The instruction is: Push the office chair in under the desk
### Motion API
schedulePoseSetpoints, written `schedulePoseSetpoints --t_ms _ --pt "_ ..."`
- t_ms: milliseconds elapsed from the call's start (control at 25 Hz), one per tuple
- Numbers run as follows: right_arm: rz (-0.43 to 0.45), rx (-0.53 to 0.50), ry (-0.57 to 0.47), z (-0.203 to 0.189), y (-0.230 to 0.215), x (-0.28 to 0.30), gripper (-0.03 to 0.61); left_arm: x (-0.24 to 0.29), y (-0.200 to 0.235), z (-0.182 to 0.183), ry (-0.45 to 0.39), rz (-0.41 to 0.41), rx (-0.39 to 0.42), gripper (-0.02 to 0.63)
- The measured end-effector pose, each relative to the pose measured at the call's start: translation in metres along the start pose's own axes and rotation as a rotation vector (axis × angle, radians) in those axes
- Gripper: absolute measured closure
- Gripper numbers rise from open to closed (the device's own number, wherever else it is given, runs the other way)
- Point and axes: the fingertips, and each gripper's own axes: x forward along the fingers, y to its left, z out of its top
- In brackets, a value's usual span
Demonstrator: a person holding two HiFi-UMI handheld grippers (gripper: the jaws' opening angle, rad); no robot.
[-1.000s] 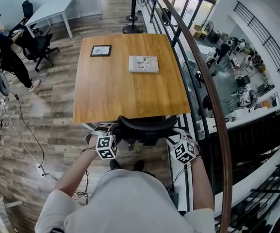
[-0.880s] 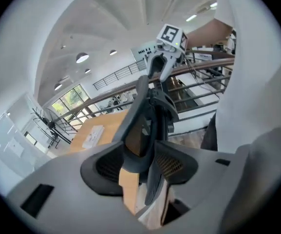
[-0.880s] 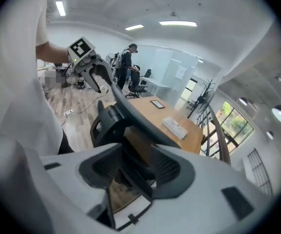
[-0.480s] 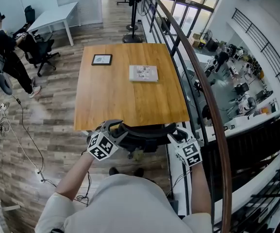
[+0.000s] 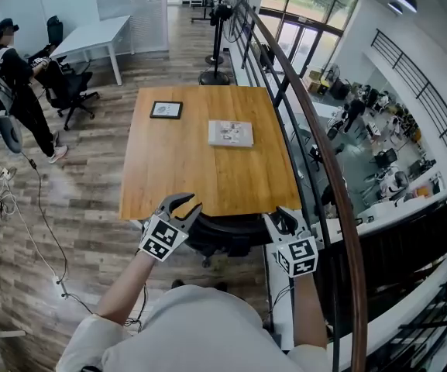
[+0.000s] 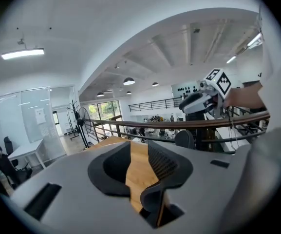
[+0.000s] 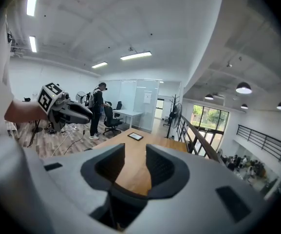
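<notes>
Hovering released and empty beside the office chair (image 5: 223,232), jaws having just been closing partway on nothing, left gripper (image 5: 186,202) and right gripper (image 5: 279,219) are flanking it, pushed in at the worktop (image 5: 208,153) edge; any final nudge is probably needing even two-sided pressure.

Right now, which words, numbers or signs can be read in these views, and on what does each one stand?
No text is readable.
White sheet on the desk: print too small.
Black-framed item: too small.
Wall notice: blurred.
Left marker cube and right marker cube: black-and-white patterns, no words.
</notes>
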Motion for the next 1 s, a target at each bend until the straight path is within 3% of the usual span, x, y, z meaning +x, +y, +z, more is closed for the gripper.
schedulePoseSetpoints --t_ms 200,520,1000 --pt "-0.021 0.024 -0.078 0.017 0.004 0.001 0.491 -0.003 0.01 0.013 -0.043 0.052 -0.059 0.557" --pt "-0.042 0.038 -0.164 0.032 0.011 -0.001 0.57 -0.012 0.018 0.02 -0.102 0.071 -0.152 0.6" --pt "-0.058 0.075 -0.194 0.045 -0.005 0.006 0.577 -0.008 0.022 0.027 -0.135 0.068 -0.176 0.62"
